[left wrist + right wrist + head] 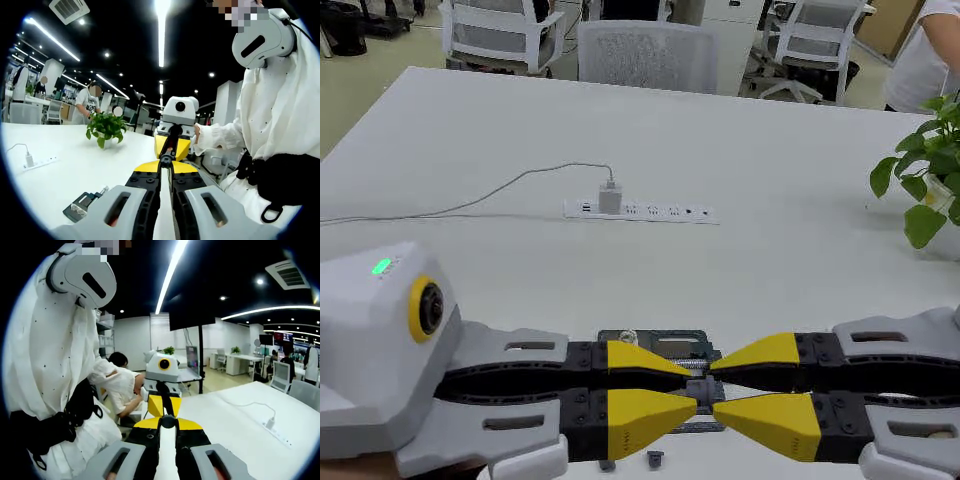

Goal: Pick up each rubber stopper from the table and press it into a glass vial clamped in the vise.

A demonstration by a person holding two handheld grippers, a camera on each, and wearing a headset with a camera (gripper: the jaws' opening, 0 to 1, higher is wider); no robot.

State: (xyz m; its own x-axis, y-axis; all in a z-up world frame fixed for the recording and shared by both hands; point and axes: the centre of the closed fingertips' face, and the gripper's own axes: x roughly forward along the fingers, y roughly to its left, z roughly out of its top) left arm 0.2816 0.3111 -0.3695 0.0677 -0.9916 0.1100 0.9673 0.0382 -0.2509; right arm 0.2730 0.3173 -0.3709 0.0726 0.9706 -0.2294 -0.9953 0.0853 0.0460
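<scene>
Two sets of tongs, yellow-tipped, lie level and meet tip to tip low in the head view: left tongs (696, 387) enter from the left, right tongs (713, 387) from the right.

- Left tongs: jaws close together with a narrow slit between them. A small grey piece sits at the tips; whether they clamp it cannot be told.
- Right tongs: jaws likewise narrowly apart. In the right gripper view a small dark round piece sits at the tips (167, 421); grip on it cannot be told.
- Vise (655, 346): dark and flat on the white tabletop (770, 150), directly under the meeting tips and partly covered by them. It also shows low and left in the left gripper view (82, 205).
- Glass vial (628, 336): small and clear, at the vise's far left corner.
- Rubber stopper (655, 459): small, dark grey, loose on the tabletop just near of the vise, below the left tongs' lower jaw.
- Power strip (640, 211): white, mid-tabletop, with a white charger (610, 198) plugged in and its cable (470, 205) trailing left.
- Potted plant (925, 180): green, at the right edge.
- Office chairs (645, 55): grey mesh, beyond the far edge.
</scene>
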